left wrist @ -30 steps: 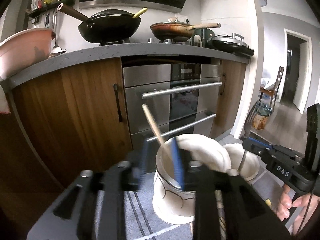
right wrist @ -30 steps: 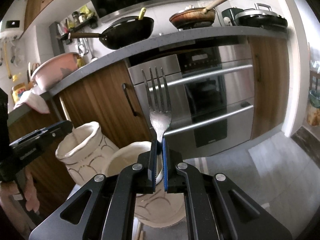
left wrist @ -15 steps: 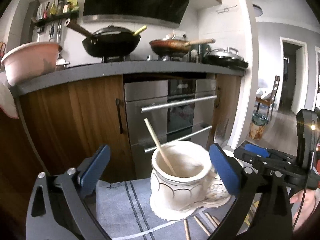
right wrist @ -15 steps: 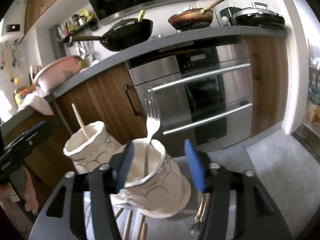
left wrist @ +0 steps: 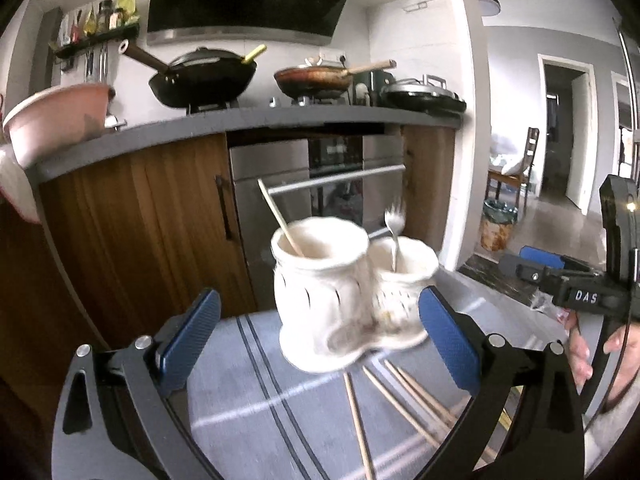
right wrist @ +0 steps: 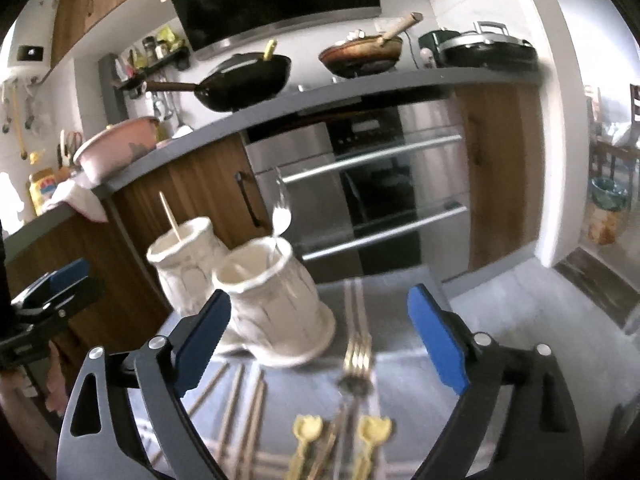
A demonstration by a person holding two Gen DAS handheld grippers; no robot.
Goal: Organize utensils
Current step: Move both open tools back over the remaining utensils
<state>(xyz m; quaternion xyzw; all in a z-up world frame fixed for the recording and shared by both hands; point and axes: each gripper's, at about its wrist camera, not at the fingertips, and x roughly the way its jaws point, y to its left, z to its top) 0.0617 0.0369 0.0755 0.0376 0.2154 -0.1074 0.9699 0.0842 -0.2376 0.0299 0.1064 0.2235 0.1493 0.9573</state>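
Jaws of the left gripper are standing wide apart, gripping nothing; jaws of the right gripper have just been opening and are likewise empty. A two-cup ceramic holder is sitting on a grey striped cloth covering the worktop. One chopstick is leaning in its left cup, one fork is standing in its right cup. Loose chopsticks, another fork and yellow-ended utensils are lying on the cloth nearer the cameras.
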